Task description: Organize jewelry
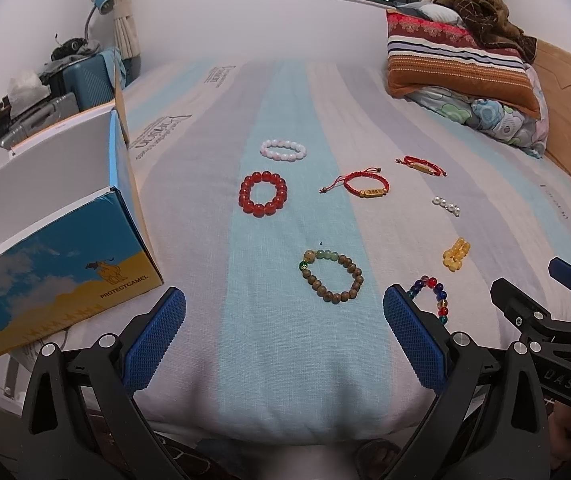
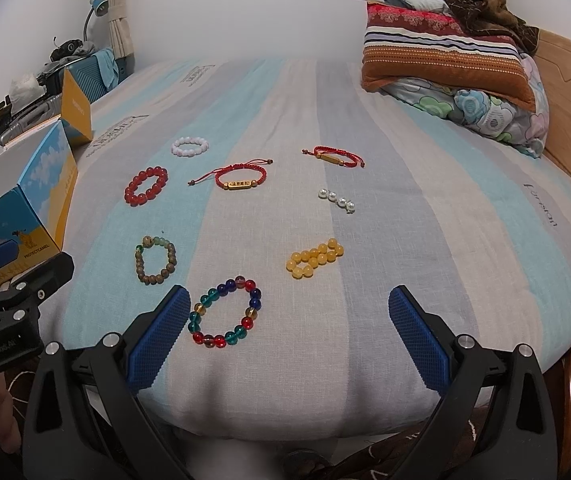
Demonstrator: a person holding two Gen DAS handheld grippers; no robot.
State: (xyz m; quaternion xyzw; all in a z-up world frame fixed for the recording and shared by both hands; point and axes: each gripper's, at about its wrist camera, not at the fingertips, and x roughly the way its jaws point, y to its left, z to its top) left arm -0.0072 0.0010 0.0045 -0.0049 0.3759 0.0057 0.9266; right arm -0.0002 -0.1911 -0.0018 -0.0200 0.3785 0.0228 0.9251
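Several bracelets lie spread on a striped bedsheet (image 1: 285,360). A brown wooden bead bracelet (image 1: 331,276) (image 2: 155,260) lies just ahead of my open left gripper (image 1: 284,328). The multicoloured glass bead bracelet (image 2: 227,312) (image 1: 431,298) lies by the left finger of my open right gripper (image 2: 289,330). Farther off are a yellow bead bracelet (image 2: 314,259) (image 1: 456,254), a red bead bracelet (image 1: 263,194) (image 2: 146,185), a pale pink bead bracelet (image 1: 283,150) (image 2: 190,146), a pearl strand (image 2: 336,199) (image 1: 446,205) and two red cord bracelets (image 2: 237,179) (image 2: 335,156). An open blue-and-yellow box (image 1: 65,256) (image 2: 33,216) stands at the left. Both grippers hold nothing.
Striped and floral pillows (image 1: 461,68) (image 2: 445,56) are stacked at the far right against a wooden headboard (image 2: 569,92). Suitcases and clutter (image 1: 65,84) stand beyond the bed's left side. The right gripper's body (image 1: 545,312) shows at the right of the left wrist view.
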